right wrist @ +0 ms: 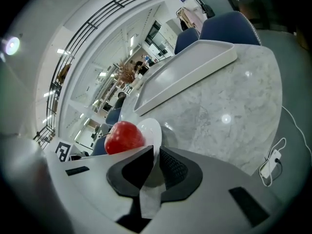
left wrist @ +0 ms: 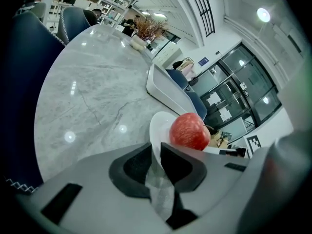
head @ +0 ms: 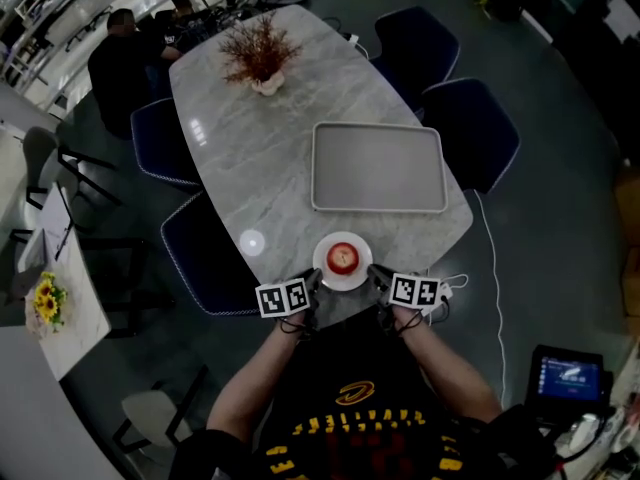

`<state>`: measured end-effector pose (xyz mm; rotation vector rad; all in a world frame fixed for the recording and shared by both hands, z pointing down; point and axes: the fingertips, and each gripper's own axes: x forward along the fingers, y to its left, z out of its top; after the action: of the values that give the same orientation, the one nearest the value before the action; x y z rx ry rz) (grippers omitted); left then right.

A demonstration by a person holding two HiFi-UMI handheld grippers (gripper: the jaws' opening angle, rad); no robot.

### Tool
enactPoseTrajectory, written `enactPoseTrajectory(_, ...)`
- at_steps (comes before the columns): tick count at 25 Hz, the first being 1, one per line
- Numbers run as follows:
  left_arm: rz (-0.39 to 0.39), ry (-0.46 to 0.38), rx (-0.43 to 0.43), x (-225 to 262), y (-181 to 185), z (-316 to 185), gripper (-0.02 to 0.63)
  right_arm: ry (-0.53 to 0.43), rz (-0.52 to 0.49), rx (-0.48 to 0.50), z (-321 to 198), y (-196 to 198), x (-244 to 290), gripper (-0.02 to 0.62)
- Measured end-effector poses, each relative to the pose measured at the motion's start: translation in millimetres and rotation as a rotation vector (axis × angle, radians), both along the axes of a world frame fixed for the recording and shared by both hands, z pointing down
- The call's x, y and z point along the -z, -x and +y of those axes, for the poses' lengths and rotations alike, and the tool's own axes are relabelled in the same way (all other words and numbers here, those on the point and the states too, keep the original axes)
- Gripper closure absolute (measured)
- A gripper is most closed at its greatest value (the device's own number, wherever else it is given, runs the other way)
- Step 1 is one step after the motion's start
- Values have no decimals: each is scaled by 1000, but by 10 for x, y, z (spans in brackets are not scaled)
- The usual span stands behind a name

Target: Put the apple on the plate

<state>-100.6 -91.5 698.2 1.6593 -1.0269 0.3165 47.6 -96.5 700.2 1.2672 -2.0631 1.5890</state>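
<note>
Head view: left gripper has its jaws pinched on the left rim of the plate, which sits at the near edge of the table. The apple rests upright at the plate's centre, midway between both grippers. The right gripper is clamped on the opposite rim; judged placed, so the plate must stay level.

One apple, one plate, one tray, one vase of dried twigs, four blue chairs, one left gripper, one right gripper

Office: marble meeting table, chairs
</note>
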Motion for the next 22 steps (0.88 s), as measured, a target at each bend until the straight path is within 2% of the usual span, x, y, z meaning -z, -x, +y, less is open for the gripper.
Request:
enactPoseTrajectory(10, 116, -103, 48, 694, -102, -35, 554, -68, -135, -146, -17, -141, 617, 555)
enactPoseTrajectory(17, 244, -187, 93, 1286, -101, -79, 565, -164, -223, -182, -2, -157, 1221, 557)
enactPoseTrajectory(22, 351, -218, 111, 1643, -119, -122, 572, -187, -308, -228, -19, -195, 1538, 563)
